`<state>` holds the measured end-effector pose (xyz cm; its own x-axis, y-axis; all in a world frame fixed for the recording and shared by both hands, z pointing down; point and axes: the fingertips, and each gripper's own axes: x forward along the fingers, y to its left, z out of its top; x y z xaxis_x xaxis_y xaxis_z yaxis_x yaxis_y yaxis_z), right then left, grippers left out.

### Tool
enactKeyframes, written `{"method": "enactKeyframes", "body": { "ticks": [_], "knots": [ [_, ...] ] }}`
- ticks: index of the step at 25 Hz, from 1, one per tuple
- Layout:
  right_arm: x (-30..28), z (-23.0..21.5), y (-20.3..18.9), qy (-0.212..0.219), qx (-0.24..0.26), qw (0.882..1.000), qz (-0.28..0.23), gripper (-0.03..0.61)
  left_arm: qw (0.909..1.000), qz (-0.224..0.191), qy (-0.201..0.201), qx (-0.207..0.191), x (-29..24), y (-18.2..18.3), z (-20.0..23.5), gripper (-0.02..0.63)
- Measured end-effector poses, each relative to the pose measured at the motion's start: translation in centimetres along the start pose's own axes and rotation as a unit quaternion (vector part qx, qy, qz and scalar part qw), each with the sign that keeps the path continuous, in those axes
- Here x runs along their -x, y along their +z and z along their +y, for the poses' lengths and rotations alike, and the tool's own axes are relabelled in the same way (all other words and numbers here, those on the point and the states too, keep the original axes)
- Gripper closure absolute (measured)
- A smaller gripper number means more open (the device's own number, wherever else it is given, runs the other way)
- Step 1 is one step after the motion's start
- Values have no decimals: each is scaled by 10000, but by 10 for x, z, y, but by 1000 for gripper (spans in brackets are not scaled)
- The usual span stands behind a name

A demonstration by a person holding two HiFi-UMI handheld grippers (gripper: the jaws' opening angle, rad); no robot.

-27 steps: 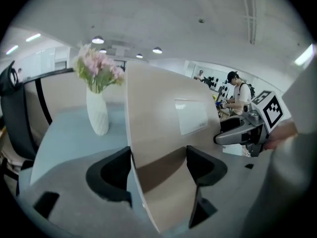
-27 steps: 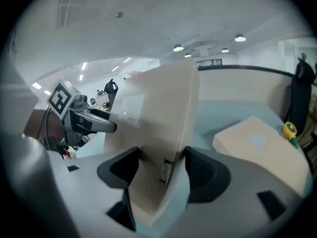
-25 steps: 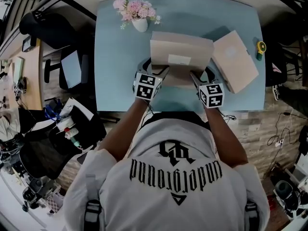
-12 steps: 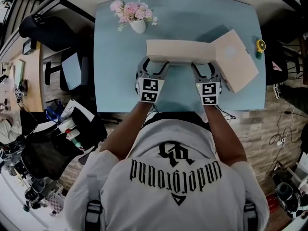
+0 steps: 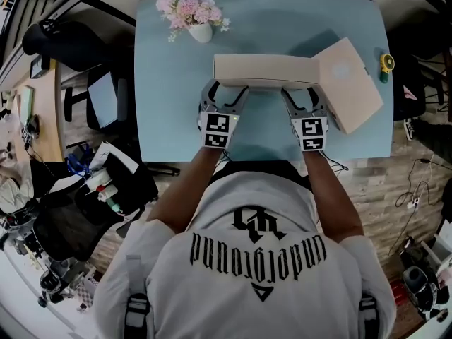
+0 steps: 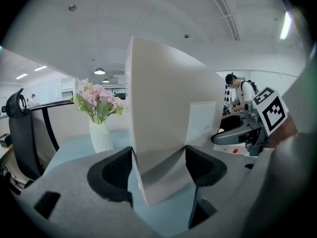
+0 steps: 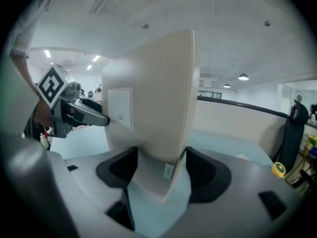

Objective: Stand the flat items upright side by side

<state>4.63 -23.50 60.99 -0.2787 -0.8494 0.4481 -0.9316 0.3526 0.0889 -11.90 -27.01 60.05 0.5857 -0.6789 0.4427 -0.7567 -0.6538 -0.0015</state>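
Observation:
A flat beige box stands upright on its long edge on the light blue table. My left gripper grips its left end, and the dark pads press both faces in the left gripper view, where the box fills the gap of the gripper. My right gripper holds the right end. Its jaws are opening, with the box still between the gripper's pads and touching them. A second flat beige box lies at an angle, its corner against the upright box's right end.
A white vase of pink flowers stands at the table's far left, behind the box. A small yellow round object sits at the right edge. A black chair and floor clutter lie left of the table.
One second ago the box leaned back and showed its labelled face. It now stands straight on its edge, and both grippers have stayed at its two ends.

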Motion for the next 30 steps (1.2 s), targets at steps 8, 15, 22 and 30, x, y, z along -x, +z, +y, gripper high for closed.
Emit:
{"method": "enactKeyframes", "body": {
  "ticks": [8,15,22,30],
  "knots": [
    [17,-4,4,-75,-222,9997,-118,244,9998,-154,-117,-6,18,6,0,242],
    [67,18,45,-158,-109,9980,-598,244,9976,-667,-151,-56,74,38,-6,241],
    [134,52,79,-345,-206,9926,-1142,245,9918,-1215,-349,-166,134,62,-34,241],
    [181,58,75,-712,-283,9895,-1229,245,9853,-1469,-835,-260,145,79,-76,241]
  ]
}}
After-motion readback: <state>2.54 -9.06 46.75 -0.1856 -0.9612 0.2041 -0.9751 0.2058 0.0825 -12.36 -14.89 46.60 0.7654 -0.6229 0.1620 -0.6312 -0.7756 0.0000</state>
